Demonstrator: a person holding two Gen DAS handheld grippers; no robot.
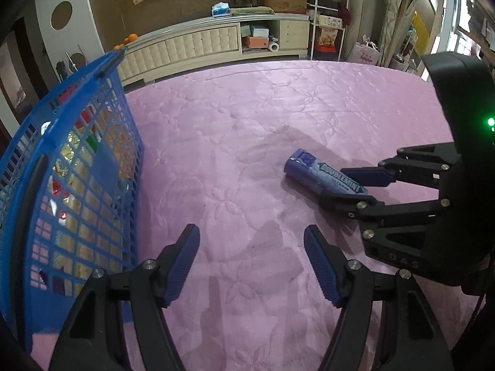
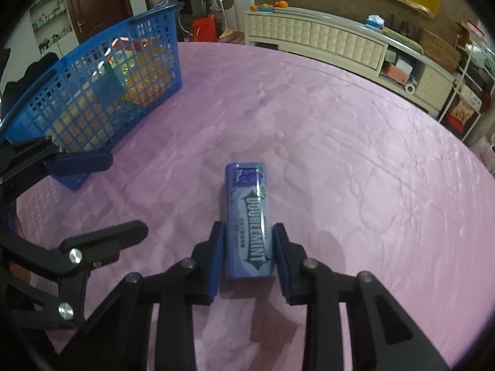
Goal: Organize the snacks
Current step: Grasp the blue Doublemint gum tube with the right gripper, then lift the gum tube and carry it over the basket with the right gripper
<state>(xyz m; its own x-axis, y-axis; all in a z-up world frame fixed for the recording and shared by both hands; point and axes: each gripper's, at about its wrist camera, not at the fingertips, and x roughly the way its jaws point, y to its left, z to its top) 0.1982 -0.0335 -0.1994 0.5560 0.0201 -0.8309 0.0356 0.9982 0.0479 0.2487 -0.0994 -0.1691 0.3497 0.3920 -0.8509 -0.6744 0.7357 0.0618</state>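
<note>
Right wrist view: my right gripper (image 2: 247,249) is clamping the Doublemint bottle (image 2: 249,216); my left gripper (image 1: 252,258) is hanging open, beside it.

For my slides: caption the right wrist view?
Right gripper closed around a Doublemint container lying on the pink cloth.

A pink cloth (image 2: 340,160) embossed with a flower pattern covers the table. A blue lattice basket (image 2: 102,92) shows orange, red and green wrappers through its grid. The Doublemint gum bottle (image 2: 249,216) is periwinkle blue with a dark green arrow label. Both grippers are black with blue pads (image 1: 184,264).
</note>
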